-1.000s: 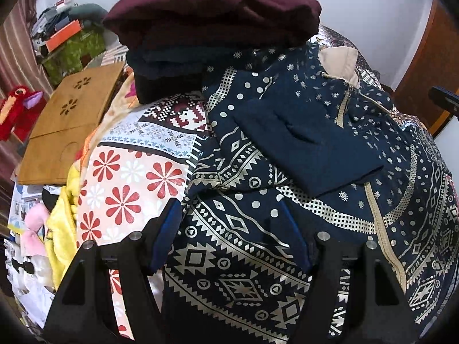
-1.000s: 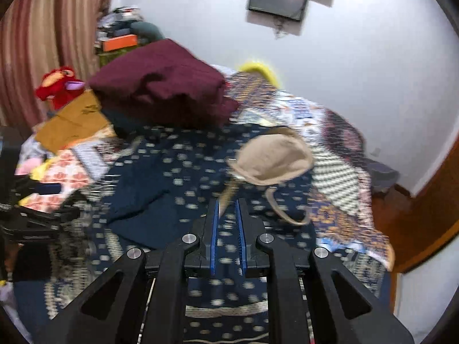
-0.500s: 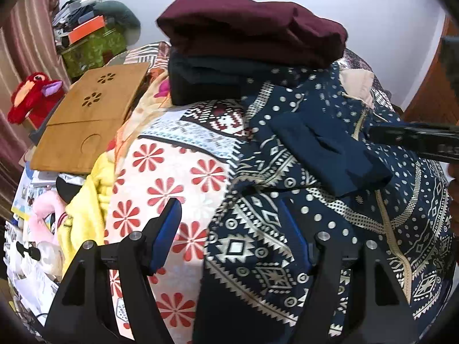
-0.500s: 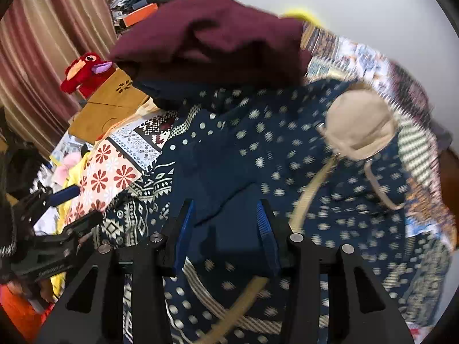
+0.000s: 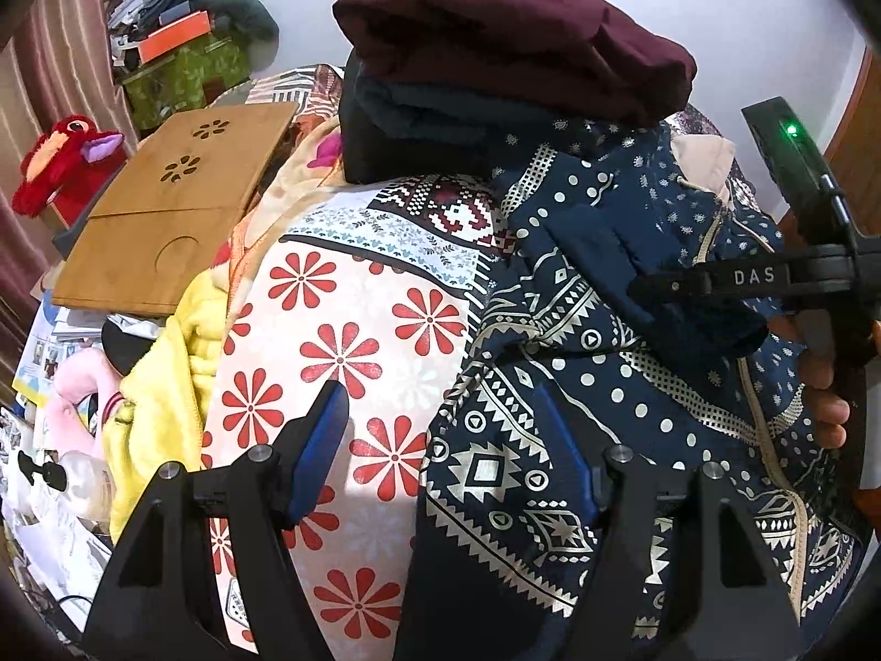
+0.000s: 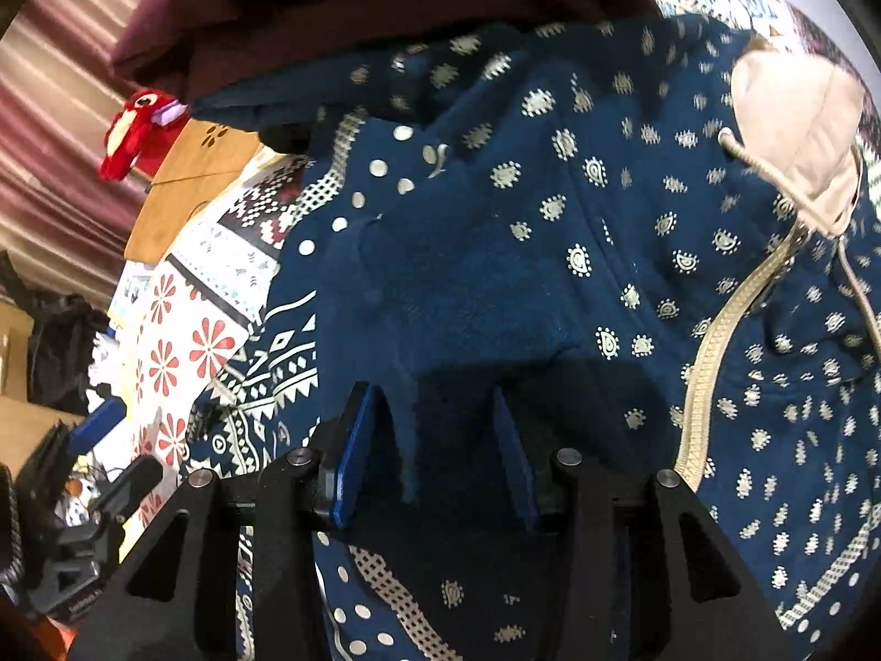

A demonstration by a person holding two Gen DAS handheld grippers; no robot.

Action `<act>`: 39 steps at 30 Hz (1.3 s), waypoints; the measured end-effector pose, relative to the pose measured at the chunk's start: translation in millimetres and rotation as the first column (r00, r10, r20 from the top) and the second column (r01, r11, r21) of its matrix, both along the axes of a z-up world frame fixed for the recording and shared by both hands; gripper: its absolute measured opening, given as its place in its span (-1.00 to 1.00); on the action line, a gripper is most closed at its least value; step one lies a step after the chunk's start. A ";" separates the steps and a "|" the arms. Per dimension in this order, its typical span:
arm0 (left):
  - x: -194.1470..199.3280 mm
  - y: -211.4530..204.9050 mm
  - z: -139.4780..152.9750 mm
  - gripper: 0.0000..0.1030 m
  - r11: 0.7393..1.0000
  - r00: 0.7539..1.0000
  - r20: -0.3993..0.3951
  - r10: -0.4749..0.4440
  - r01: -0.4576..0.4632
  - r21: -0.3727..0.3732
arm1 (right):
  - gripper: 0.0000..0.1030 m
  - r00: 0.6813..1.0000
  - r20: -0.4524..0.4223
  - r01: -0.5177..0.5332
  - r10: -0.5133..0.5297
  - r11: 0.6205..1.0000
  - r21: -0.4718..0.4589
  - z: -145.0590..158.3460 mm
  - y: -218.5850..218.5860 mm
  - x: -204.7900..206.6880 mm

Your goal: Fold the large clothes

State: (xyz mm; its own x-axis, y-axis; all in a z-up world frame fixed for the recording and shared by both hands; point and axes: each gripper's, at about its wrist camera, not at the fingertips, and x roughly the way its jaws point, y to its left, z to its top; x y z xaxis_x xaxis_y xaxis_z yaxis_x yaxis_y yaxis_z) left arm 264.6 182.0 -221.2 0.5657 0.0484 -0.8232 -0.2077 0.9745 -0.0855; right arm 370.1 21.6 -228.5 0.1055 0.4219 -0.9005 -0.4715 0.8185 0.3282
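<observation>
1. Across the bedspread (image 5: pixel 352 330), below the maroon pile (image 5: pixel 512 38): hoodie (image 6: pixel 550 253) spread flat.
2. Right gripper (image 6: pixel 435 451), newly lowered, fingers spread wide astride a plain navy fold, not yet pinching.
3. Left gripper (image 5: pixel 446 462) wide open, empty, over the hoodie's edge.

Hoodie (image 5: pixel 633 385) on bedspread (image 5: pixel 352 330); clothes stack (image 5: pixel 495 71) behind; board (image 5: pixel 165 220) left

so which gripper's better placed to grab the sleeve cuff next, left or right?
Right. The right gripper is open with the plain navy cuff already between its fingers. The left gripper is open too, but sits at the hoodie's edge over the floral sheet, away from the cuff.
</observation>
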 end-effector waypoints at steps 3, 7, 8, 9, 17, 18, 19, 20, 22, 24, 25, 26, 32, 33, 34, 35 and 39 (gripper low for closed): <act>2.2 0.5 -3.3 0.33 1.000 1.000 -0.007 0.000 0.000 -0.002 | 0.17 0.999 -0.037 -0.039 0.040 0.998 0.043 -3.5 2.5 3.9; 4.0 0.4 -4.7 0.33 1.000 1.000 -0.011 0.005 -0.005 -0.007 | 0.11 1.000 0.006 -0.019 0.019 0.999 0.034 -1.3 2.4 4.0; 3.9 0.0 -4.0 0.33 1.000 1.000 -0.010 0.005 -0.005 -0.007 | -0.01 1.000 0.024 -0.014 0.014 1.000 0.025 -1.0 3.1 3.1; 3.4 -0.4 -3.0 0.33 1.000 1.000 -0.008 0.005 -0.005 -0.004 | -0.09 0.999 0.047 -0.009 0.008 1.000 0.010 -1.2 5.6 1.8; 0.6 -8.5 10.0 0.33 1.000 1.000 0.008 -0.003 0.003 0.027 | -0.76 0.992 0.115 0.050 -0.053 0.998 0.026 8.4 -14.9 6.7; 0.4 -9.7 11.7 0.33 1.000 1.000 0.011 -0.004 0.004 0.031 | -0.77 0.988 0.141 0.057 -0.059 0.998 0.018 12.5 -16.8 5.2; 0.1 -11.5 14.3 0.33 0.999 1.000 0.015 -0.007 0.006 0.037 | -0.77 0.983 0.171 0.061 -0.062 0.998 0.013 18.6 -19.0 2.8; 0.1 -13.0 16.1 0.33 0.999 1.000 0.018 -0.009 0.008 0.041 | -0.77 0.979 0.191 0.065 -0.067 0.998 0.016 24.2 -21.6 1.0; -0.5 -16.5 21.1 0.33 0.999 1.000 0.027 -0.016 0.015 0.051 | -0.77 0.967 0.241 0.081 -0.086 0.996 0.028 39.8 -30.5 -3.3; -0.4 -21.2 26.7 0.33 0.998 0.999 0.036 -0.025 0.023 0.062 | -0.77 0.947 0.305 0.094 -0.100 0.995 0.036 56.4 -40.5 -8.6; -0.6 -23.3 28.4 0.33 0.998 0.999 0.039 -0.028 0.025 0.066 | -0.77 0.938 0.329 0.101 -0.108 0.994 0.038 63.4 -43.6 -11.3; -0.2 -25.7 30.6 0.33 0.997 0.999 0.043 -0.032 0.029 0.070 | -0.77 0.929 0.351 0.110 -0.118 0.993 0.044 70.1 -46.4 -12.2; 8.5 -44.8 36.3 0.33 0.993 0.996 0.049 -0.079 0.074 0.095 | -0.77 0.867 0.457 0.186 -0.201 0.979 0.079 107.1 -93.5 -18.3; 12.6 -49.0 34.8 0.33 0.991 0.995 0.040 -0.087 0.082 0.102 | -0.77 0.854 0.475 0.199 -0.212 0.977 0.079 112.6 -103.8 -19.5; 15.9 -52.0 33.7 0.33 0.991 0.995 0.036 -0.090 0.086 0.105 | -0.77 0.844 0.487 0.211 -0.223 0.974 0.081 114.4 -109.2 -20.8; 19.1 -54.6 32.2 0.33 0.990 0.995 0.031 -0.095 0.092 0.104 | -0.77 0.835 0.500 0.221 -0.231 0.972 0.080 118.9 -115.2 -23.2; 31.6 -67.8 25.0 0.33 0.990 0.993 0.010 -0.118 0.117 0.083 | -0.77 0.800 0.540 0.271 -0.261 0.960 0.061 125.8 -140.8 -28.6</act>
